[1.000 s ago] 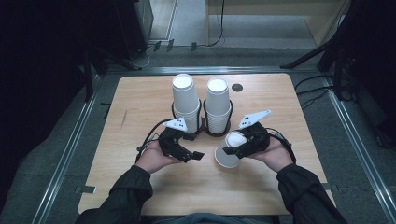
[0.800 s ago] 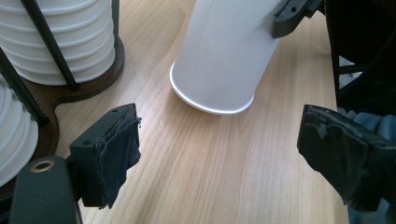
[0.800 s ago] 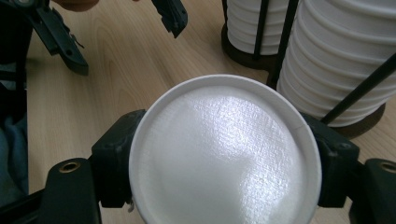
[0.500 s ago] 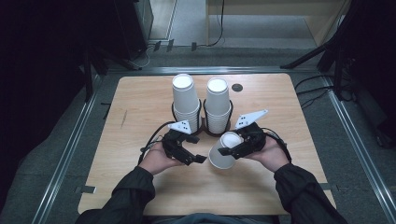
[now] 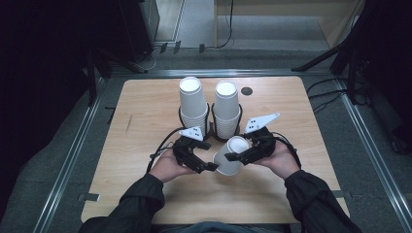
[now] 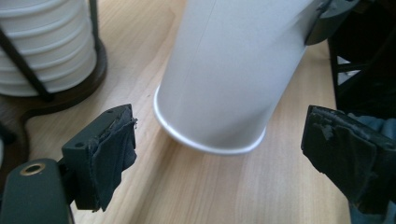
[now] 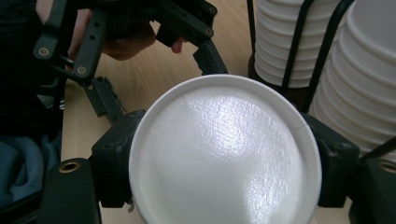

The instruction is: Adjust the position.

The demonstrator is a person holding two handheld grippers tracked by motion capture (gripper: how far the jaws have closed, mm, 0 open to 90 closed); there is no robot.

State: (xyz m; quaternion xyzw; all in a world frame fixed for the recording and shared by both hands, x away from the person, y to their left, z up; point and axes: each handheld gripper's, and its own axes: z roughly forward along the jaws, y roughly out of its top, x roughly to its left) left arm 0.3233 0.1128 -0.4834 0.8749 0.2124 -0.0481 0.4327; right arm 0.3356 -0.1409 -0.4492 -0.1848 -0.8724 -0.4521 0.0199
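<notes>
Right gripper (image 5: pixel 241 154) clamps a tilted paper cup (image 5: pixel 231 155) near its base; left gripper (image 6: pixel 224 154) jaws wide, cup rim at 12 o'clock, untouched.

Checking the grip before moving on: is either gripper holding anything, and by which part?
The right gripper clamps the white paper cup near its closed base, mouth downward. The left gripper is open, holding nothing.

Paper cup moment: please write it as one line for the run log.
right gripper: shut on paper cup, upside down, tilted | left gripper: open beside cup rim | two cup stacks in holders
</notes>
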